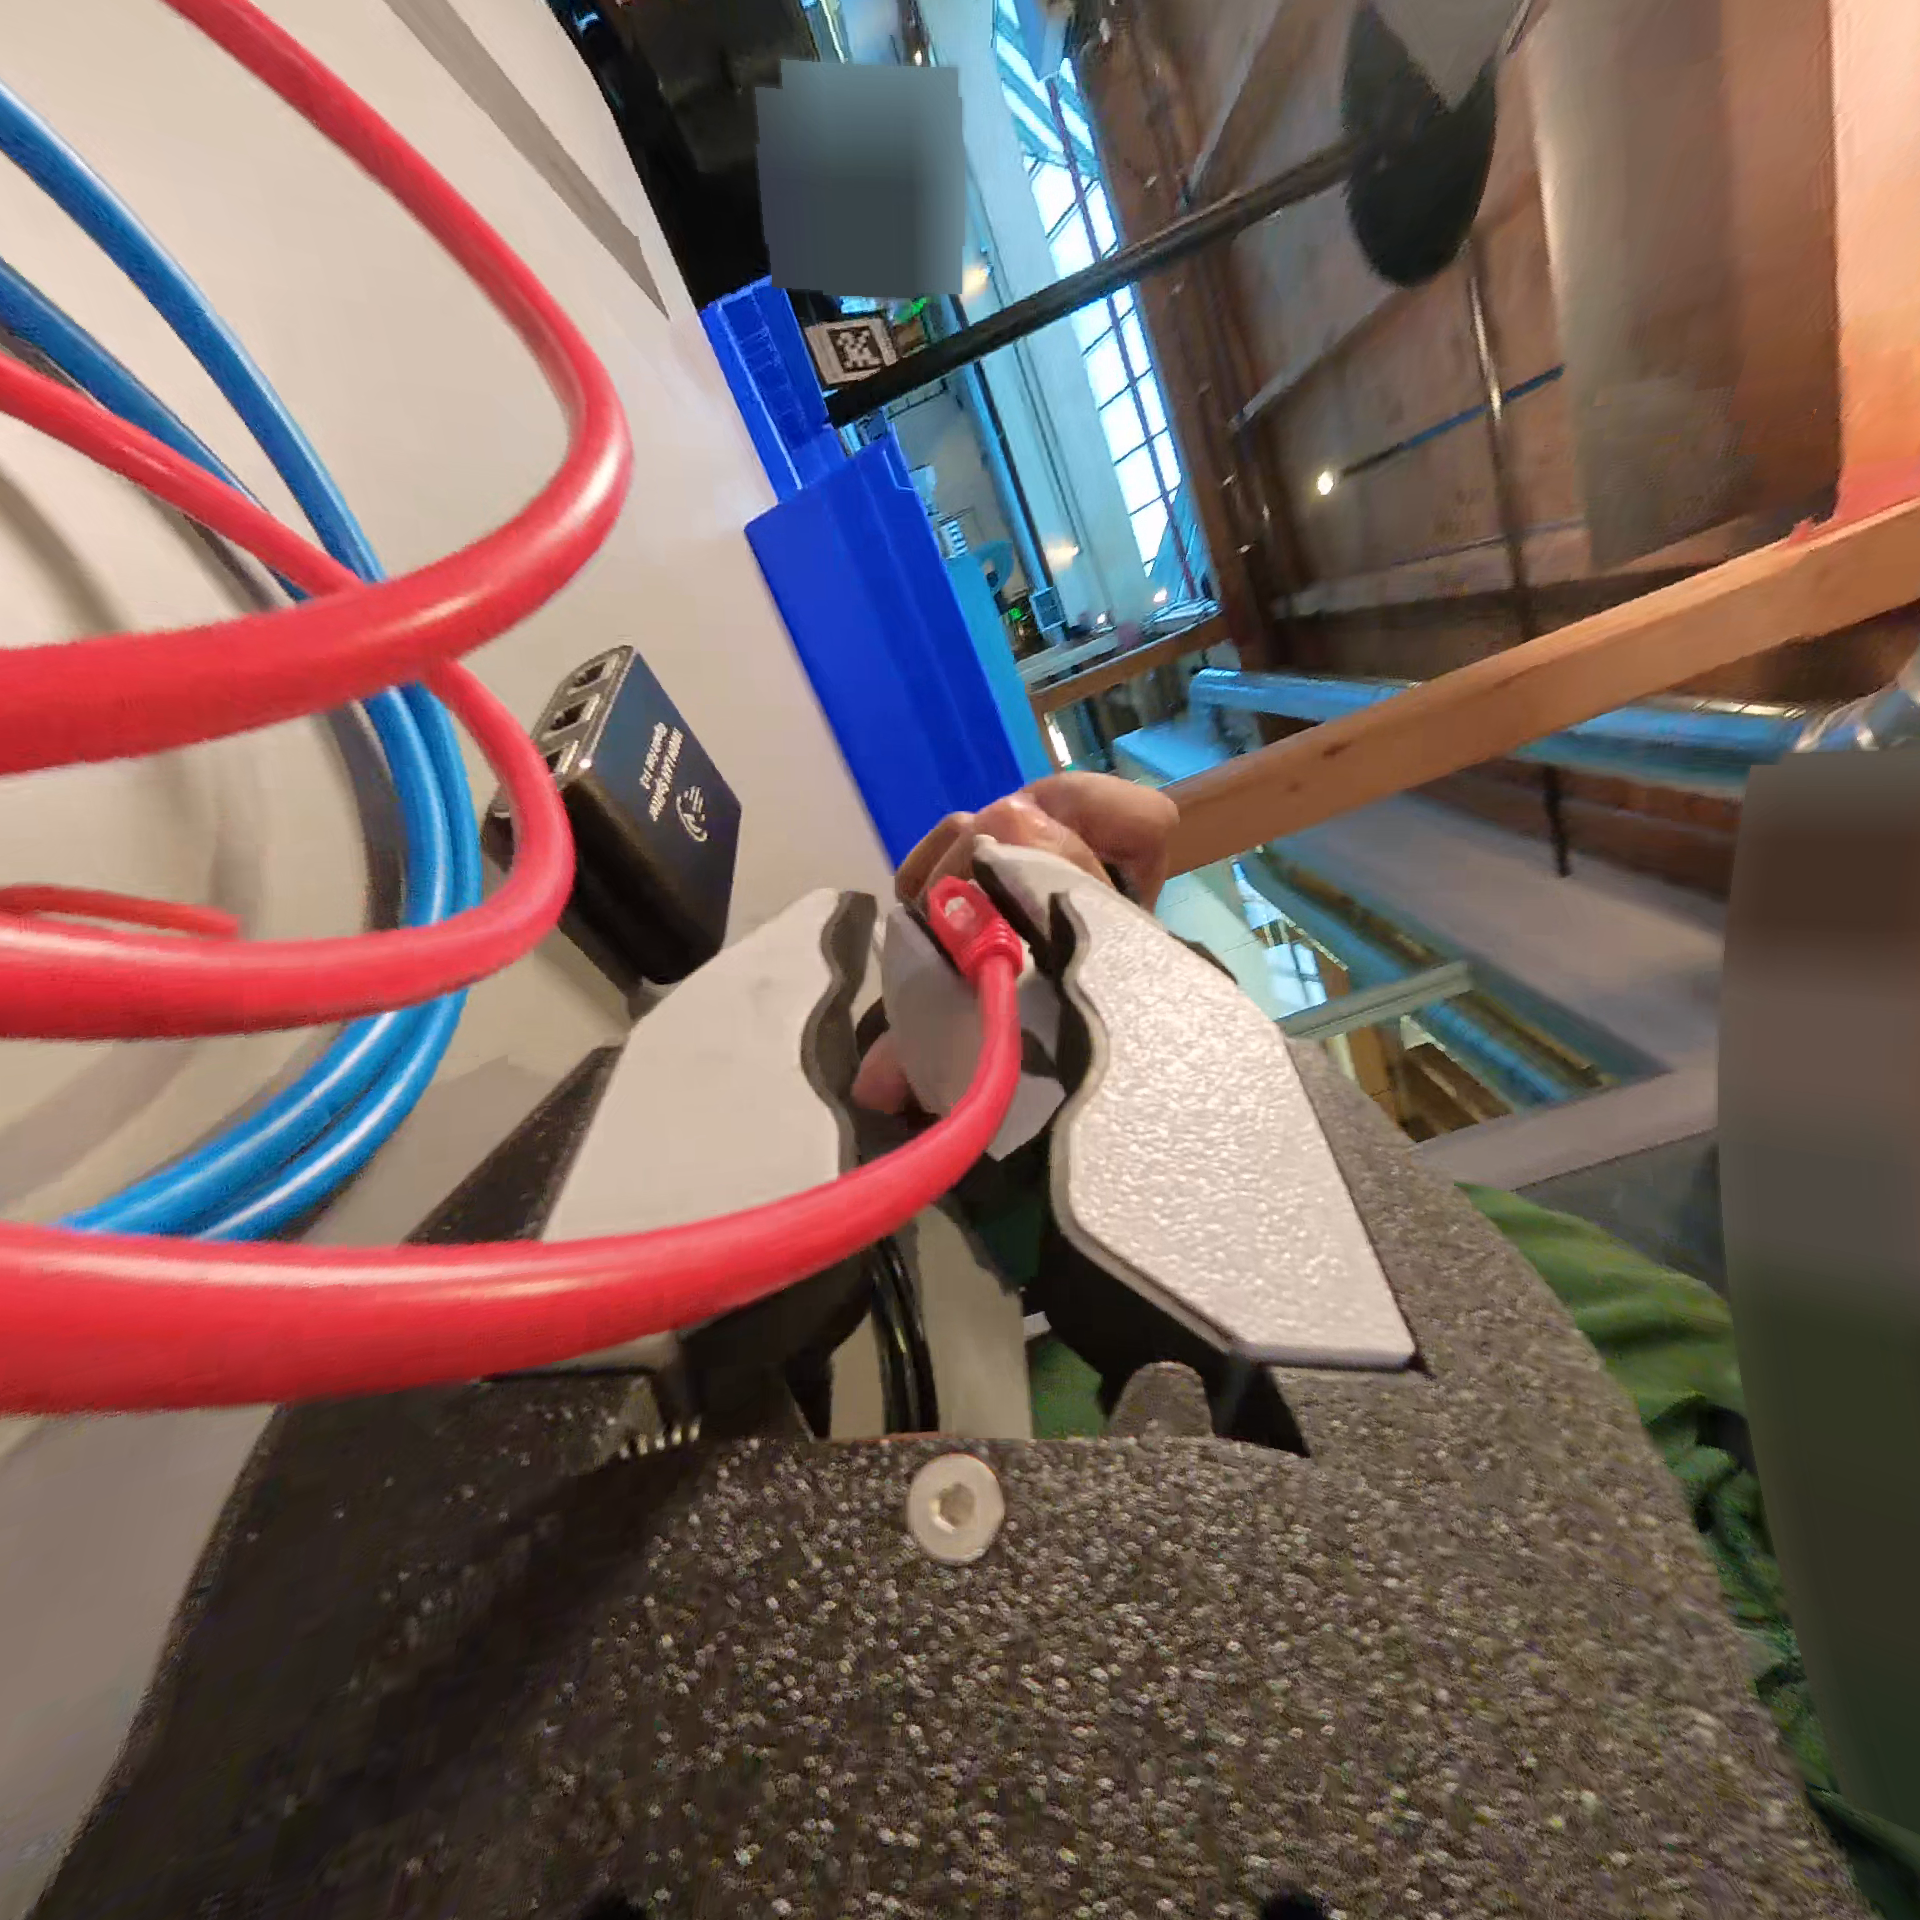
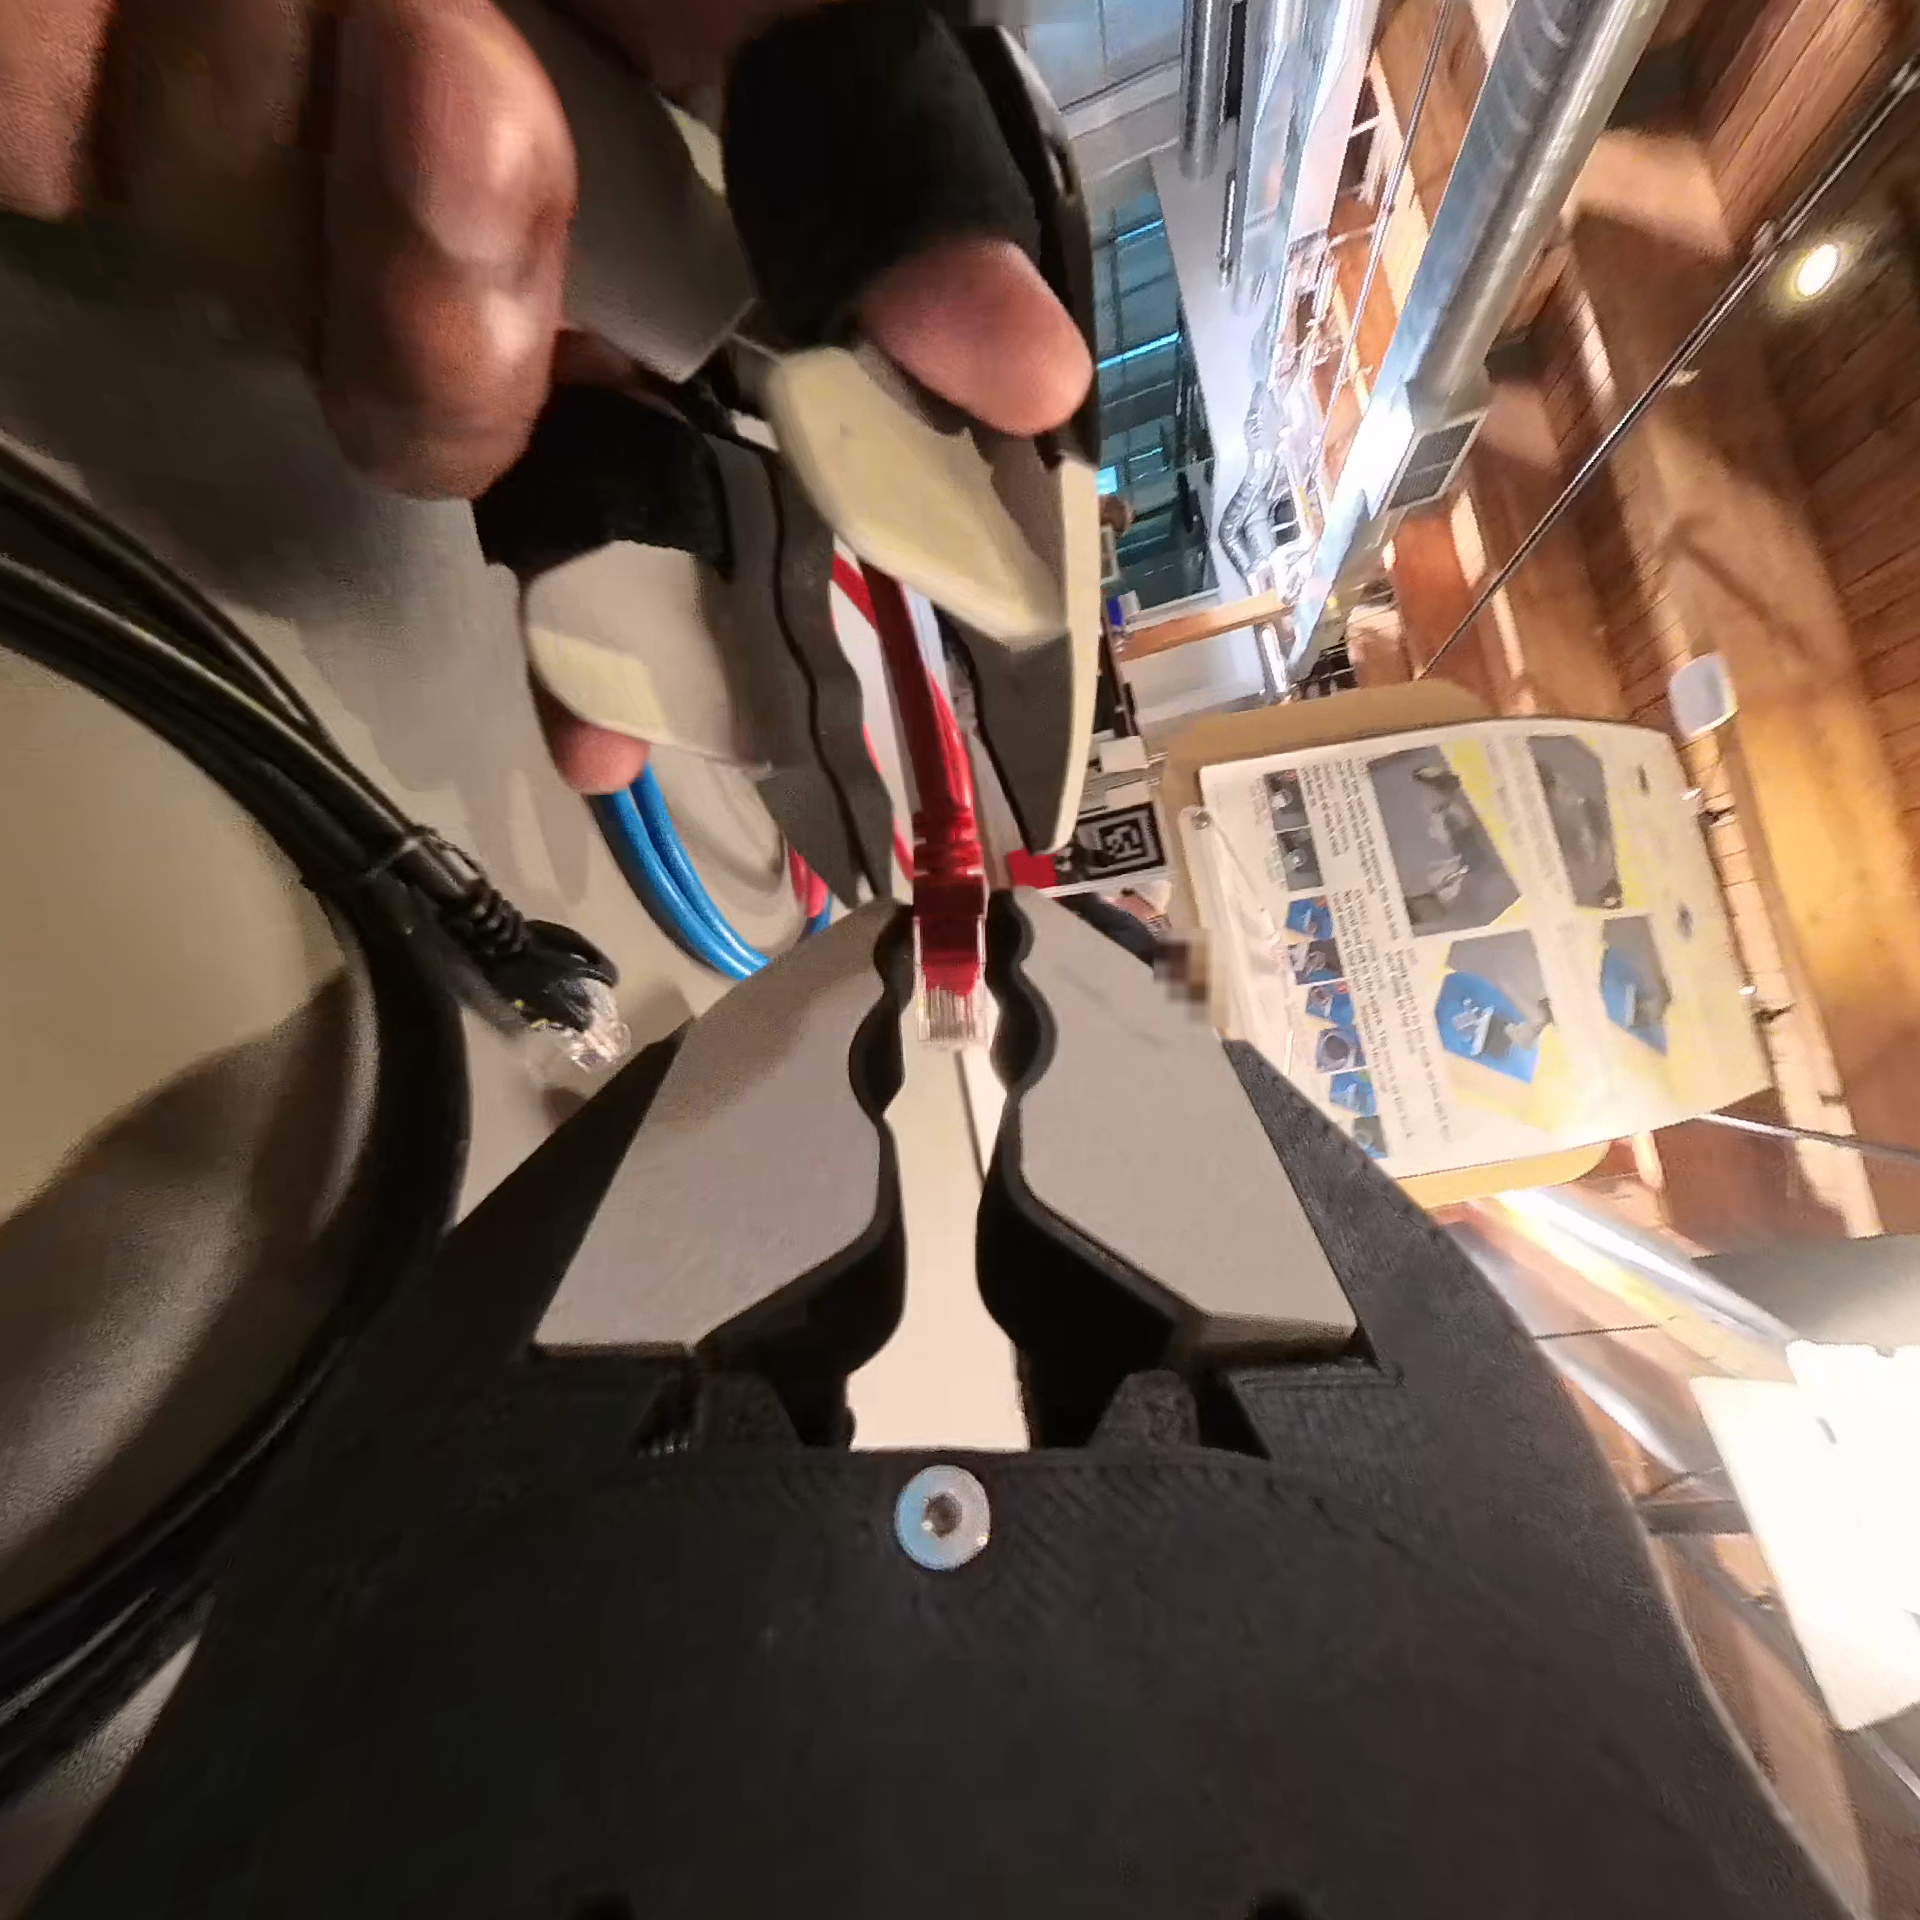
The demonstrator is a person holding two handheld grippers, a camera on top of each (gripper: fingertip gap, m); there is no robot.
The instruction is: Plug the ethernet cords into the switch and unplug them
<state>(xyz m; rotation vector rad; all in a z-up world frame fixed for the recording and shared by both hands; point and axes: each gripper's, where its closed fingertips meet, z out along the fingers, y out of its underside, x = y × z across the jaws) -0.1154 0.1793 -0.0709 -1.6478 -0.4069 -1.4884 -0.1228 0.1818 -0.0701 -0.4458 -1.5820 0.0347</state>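
Observation:
The red ethernet cord (image 1: 520, 1288) ends in a red plug (image 2: 948, 966). My right gripper (image 2: 948, 930) is shut on that plug, whose clear tip points back toward the camera. My left gripper (image 1: 951, 935) is open. Its fingers stand on either side of the right gripper's tips and the plug (image 1: 958, 914). In the right wrist view the left gripper (image 2: 951, 852) sits loosely around the red cord just behind the plug. The black switch (image 1: 644, 821) lies on the white table (image 1: 395, 343) with its ports empty, to the left of both grippers.
Blue cords (image 1: 416, 831) loop beside the switch. A black cord with a loose plug (image 2: 561, 997) lies at the left. A blue bin (image 1: 883, 623) stands behind the switch. A poster board (image 2: 1455, 935) stands to the right. A person's hands (image 2: 436, 239) hold the grippers. Left and right tips are no more than a few centimetres apart.

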